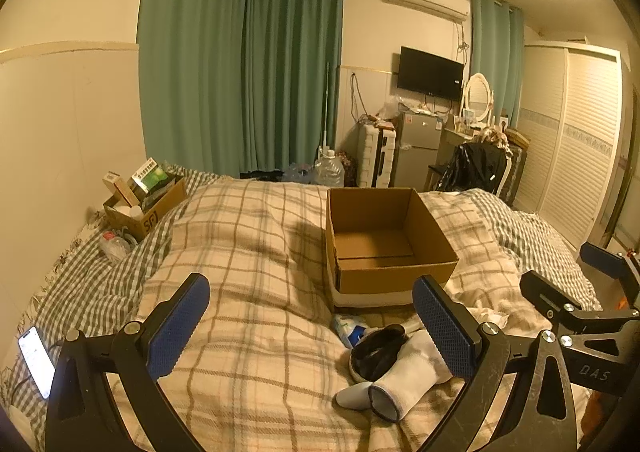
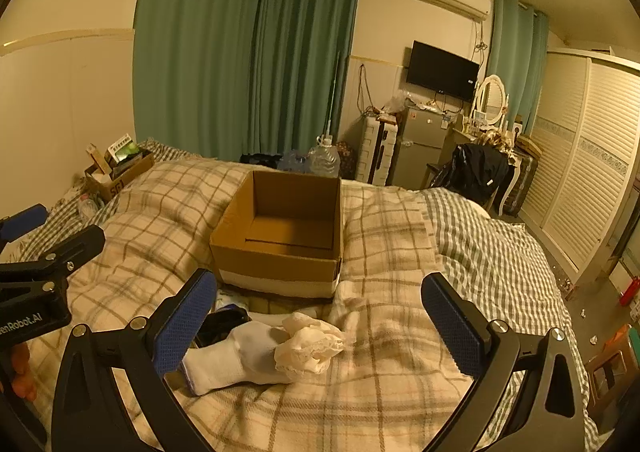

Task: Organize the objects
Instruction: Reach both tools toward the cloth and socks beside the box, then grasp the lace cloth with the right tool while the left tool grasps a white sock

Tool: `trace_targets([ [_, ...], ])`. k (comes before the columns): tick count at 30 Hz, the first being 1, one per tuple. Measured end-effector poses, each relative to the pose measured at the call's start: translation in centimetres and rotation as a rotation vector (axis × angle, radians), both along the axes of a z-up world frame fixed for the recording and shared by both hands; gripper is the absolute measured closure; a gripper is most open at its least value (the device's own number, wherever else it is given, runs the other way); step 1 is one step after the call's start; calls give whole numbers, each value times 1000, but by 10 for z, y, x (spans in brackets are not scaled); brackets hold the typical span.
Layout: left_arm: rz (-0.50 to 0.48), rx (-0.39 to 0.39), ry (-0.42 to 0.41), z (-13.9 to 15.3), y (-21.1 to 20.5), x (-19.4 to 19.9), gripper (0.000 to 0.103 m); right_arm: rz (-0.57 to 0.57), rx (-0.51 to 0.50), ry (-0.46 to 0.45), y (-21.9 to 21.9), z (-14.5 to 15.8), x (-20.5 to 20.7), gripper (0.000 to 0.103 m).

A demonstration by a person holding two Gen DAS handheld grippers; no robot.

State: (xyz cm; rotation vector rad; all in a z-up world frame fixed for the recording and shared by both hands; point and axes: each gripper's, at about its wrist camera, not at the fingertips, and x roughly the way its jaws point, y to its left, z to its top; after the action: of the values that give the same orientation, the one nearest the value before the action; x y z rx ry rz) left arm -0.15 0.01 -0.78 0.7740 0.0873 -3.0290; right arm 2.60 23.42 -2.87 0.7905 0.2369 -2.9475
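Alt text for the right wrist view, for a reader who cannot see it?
An open right claw hovers over a plaid blanket where a white sock and crumpled cream cloth lie just in front of an empty cardboard box. The left claw shows at the left edge.

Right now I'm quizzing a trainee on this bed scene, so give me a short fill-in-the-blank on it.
1. The cardboard box on the bed holds ____.
2. Both the left gripper and the right gripper have their jaws ____.
3. The white sock lies on the ____ blanket.
4. The curtains are ____.

Missing words: nothing; open; plaid; green
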Motion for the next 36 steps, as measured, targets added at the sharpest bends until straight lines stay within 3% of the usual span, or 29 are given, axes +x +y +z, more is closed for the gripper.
trace_targets([
  [4,12,-8,-45,-16,1,-9,0,-9,5,-71,4,-24,-17,0],
  [10,6,-3,-146,-50,6,-25,0,-21,-17,-270,12,-74,-51,2],
  [13,-4,-4,-193,-66,11,-30,0,5,-43,-359,14,-102,-68,11],
  [16,-15,-9,-236,-80,17,-35,0,45,-114,-410,19,-117,-74,47],
  [17,-18,-7,-244,-81,18,-36,0,66,-159,-407,23,-115,-73,67],
  [18,-22,-3,-251,-82,20,-36,0,65,-172,-390,26,-111,-71,77],
  [20,-43,16,-263,-83,24,-37,0,28,-133,-337,29,-101,-65,79],
  [23,-100,20,-273,-84,41,-37,0,24,-155,-279,39,-84,-55,84],
  [30,-281,-120,-314,-103,104,-42,5,-5,-175,-248,60,-74,-49,84],
  [31,-298,-131,-337,-108,109,-44,8,-7,-182,-251,63,-75,-50,84],
  [33,-341,-144,-407,-124,119,-49,30,-12,-186,-257,65,-78,-51,84],
  [36,-368,-154,-464,-140,123,-50,46,-14,-195,-260,69,-80,-48,84],
])
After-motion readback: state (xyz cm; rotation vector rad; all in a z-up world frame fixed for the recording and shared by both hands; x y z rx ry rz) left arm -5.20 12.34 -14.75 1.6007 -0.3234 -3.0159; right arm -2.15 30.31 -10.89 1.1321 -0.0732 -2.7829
